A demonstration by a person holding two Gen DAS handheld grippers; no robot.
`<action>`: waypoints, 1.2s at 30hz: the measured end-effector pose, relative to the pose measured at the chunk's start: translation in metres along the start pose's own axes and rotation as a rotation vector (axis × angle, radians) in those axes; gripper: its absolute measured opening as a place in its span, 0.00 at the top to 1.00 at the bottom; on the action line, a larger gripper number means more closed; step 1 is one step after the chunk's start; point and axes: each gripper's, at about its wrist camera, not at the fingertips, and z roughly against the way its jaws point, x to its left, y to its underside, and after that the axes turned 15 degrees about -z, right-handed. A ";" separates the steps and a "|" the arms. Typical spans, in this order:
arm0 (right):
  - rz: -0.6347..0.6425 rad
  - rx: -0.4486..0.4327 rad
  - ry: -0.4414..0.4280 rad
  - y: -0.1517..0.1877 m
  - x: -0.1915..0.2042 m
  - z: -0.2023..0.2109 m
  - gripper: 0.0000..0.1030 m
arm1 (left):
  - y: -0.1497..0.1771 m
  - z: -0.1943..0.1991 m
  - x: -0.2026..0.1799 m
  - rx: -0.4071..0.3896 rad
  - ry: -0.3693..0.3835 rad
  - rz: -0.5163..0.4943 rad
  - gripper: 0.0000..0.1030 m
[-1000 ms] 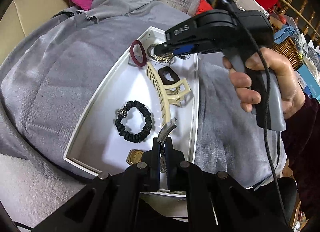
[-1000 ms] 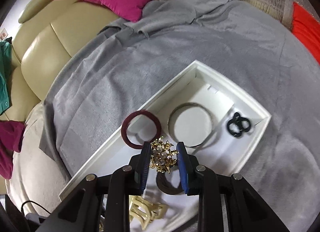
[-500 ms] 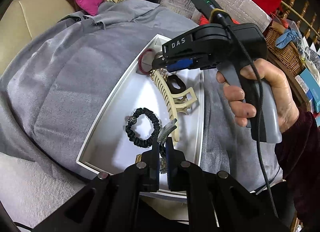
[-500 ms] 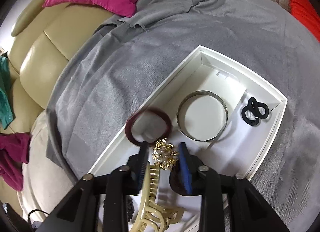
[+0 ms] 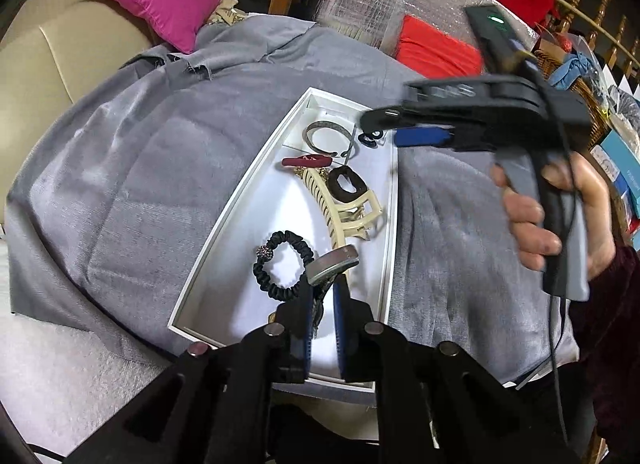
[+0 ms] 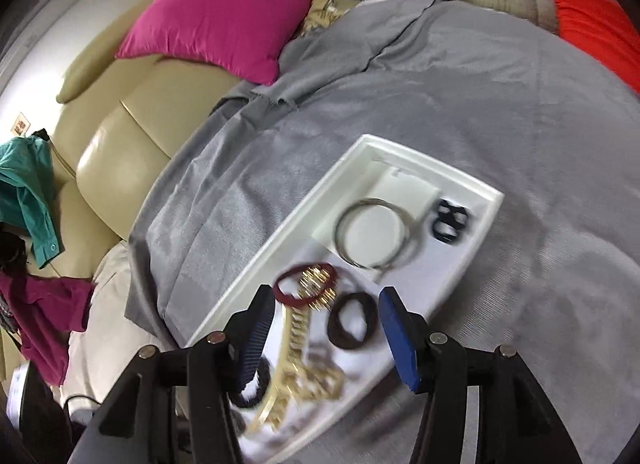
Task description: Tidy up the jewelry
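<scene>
A white tray (image 5: 224,240) lies on a grey cloth and holds jewelry. My left gripper (image 5: 323,304) is shut on a grey metal bangle (image 5: 334,259) above the tray's near end. My right gripper (image 6: 326,328) is open and empty, lifted above the tray; it also shows in the left wrist view (image 5: 400,128). A gold brooch (image 6: 318,282) lies on a maroon hair tie (image 6: 298,284). In the tray are also a cream claw clip (image 5: 344,208), a black scrunchie (image 5: 282,266), a brown hair tie (image 5: 347,184), a silver bangle (image 6: 374,234) and small black ties (image 6: 450,220).
The grey cloth (image 5: 120,184) covers a rounded surface. A beige sofa (image 6: 112,124) with a pink cushion (image 6: 220,20) is behind. A red cushion (image 5: 436,48) and a wicker basket (image 5: 580,88) are at the right.
My right gripper opened, left the gold brooch on the maroon tie and pulled back and up. My left gripper rose a little with the grey bangle.
</scene>
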 end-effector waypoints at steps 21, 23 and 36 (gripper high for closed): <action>0.023 -0.272 -0.060 0.115 -0.057 0.210 0.45 | -0.035 0.098 -0.098 -0.136 -0.100 -0.138 0.45; 0.043 -0.299 -0.061 0.127 -0.049 0.229 0.45 | -0.039 0.114 -0.110 -0.166 -0.145 -0.158 0.41; 0.182 -0.460 0.044 0.183 0.000 0.295 0.31 | -0.042 0.188 -0.135 -0.288 -0.400 -0.133 0.15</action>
